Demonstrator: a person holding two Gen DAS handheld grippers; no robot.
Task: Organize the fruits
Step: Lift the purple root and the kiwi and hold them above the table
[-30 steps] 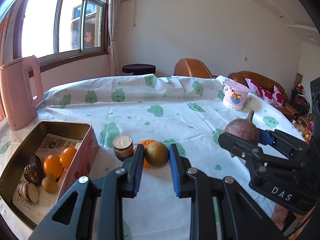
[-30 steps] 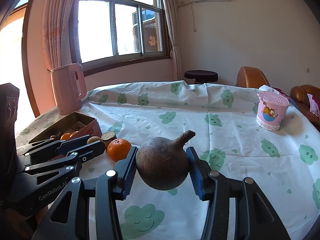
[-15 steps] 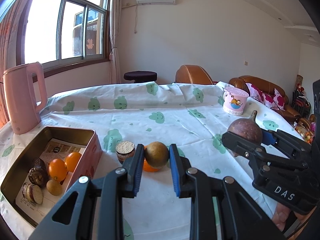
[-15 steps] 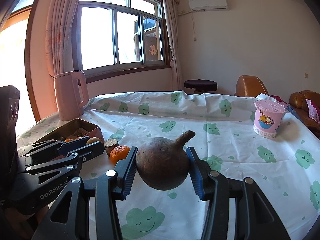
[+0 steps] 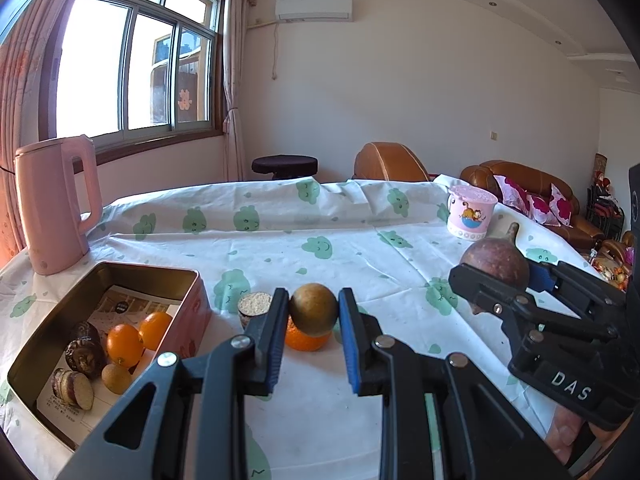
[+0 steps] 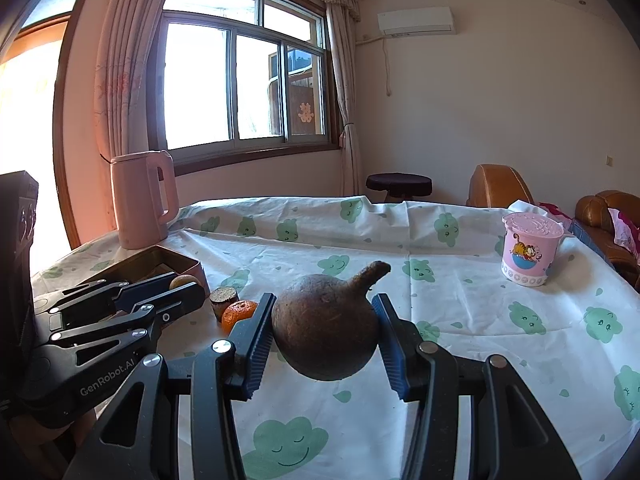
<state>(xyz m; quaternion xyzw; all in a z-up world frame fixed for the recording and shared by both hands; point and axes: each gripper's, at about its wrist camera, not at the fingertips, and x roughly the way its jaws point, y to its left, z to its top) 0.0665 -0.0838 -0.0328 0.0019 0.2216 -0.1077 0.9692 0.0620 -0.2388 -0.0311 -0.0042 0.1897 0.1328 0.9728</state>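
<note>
Left gripper (image 5: 313,312) was clamped on a small round brownish-green fruit (image 5: 313,309), held just above the table w/ a tangerine (image 5: 306,340) lying right under/behind it and a cut brown chunk (image 5: 254,308) beside that. Tin box (image 5: 120,276) lay to the left and slightly nearer the camera than the held fruit, its long axis running away toward the pink kettle (image 5: 52,208), so the left side was clearly the closer one for a drop-in. Inside the tin: two oranges, a small yellowish fruit, dark wrinkled ones and a sliced piece, plus paper lining; room remained at the far end. Right gripper (image 6: 326,340) was closed on a big brown stemmed fruit (image 6: 326,332), stem pointing up-right, well apart from the tin, w/ the left tool between them. Pink cup (image 6: 530,252) stood far right, not involved.
</note>
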